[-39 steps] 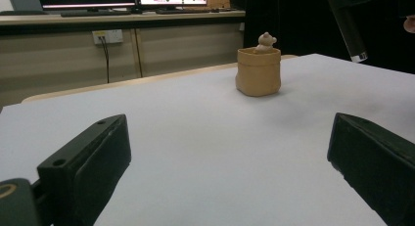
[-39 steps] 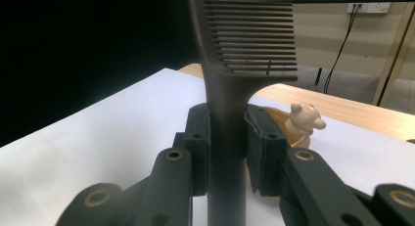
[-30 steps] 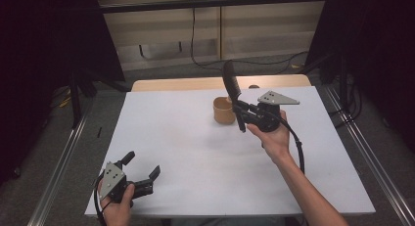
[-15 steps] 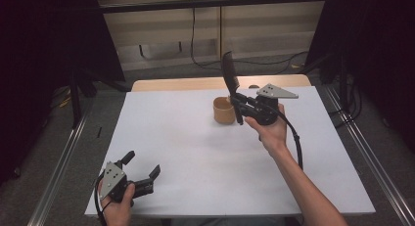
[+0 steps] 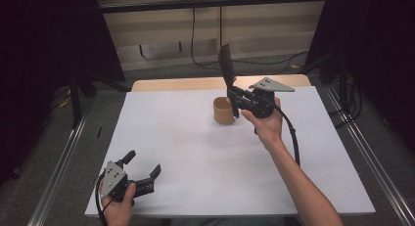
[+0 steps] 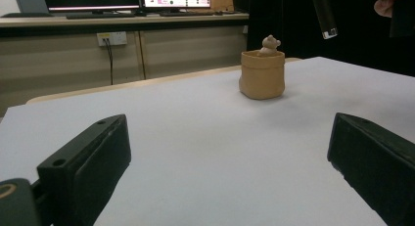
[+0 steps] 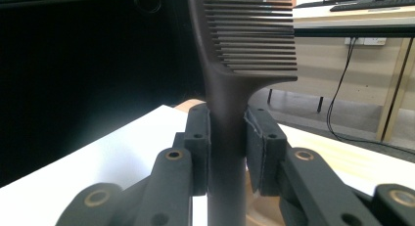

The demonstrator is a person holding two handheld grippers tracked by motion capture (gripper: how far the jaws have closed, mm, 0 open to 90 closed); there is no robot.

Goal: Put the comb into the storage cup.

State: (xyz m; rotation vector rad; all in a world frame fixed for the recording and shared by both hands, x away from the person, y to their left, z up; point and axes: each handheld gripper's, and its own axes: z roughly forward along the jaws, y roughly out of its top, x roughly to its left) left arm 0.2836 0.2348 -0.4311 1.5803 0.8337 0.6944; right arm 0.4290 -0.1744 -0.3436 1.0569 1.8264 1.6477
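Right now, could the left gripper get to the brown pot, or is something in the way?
Probably yes. The left gripper is open, and bare white table lies between it and the brown pot. But the right gripper, shut on the comb, hangs right beside the pot, so it could crowd the approach.

your black comb (image 5: 226, 64) stands upright by its handle, teeth end up, raised just above and beside the small tan cup (image 5: 224, 110), which sits upright far on the table with a little bear figure (image 6: 268, 44) inside
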